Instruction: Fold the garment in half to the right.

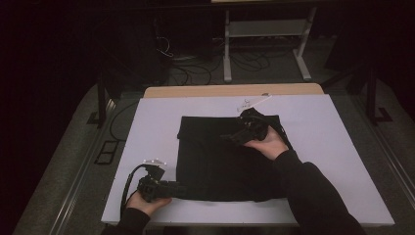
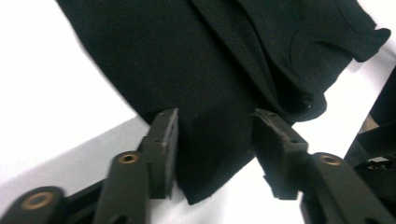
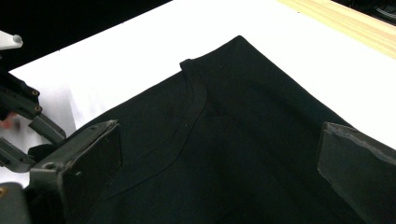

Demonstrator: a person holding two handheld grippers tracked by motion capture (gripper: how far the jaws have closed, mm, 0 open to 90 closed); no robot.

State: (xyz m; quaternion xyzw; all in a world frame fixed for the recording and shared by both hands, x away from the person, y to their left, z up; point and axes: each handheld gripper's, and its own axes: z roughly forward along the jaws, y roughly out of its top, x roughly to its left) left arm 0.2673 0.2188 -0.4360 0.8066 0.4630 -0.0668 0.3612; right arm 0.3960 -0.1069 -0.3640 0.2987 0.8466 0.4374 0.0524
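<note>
lying flat mid-way on the white table (image 1: 147,122), a black folded garment (image 1: 215,161), matte knit, ribbed neckline, left gripper (image 2: 217,140) jaws part-spread around its near corner, right gripper (image 3: 219,177) jaws spread wide above it

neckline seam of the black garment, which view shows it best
The right gripper view: the neckline seam curves clearly across the black garment between that camera's open tongs. The left gripper view shows a stitched seam line and a bottom corner between its tongs; the high view shows the garment as a dark folded shape, with no seam discernible.
</note>
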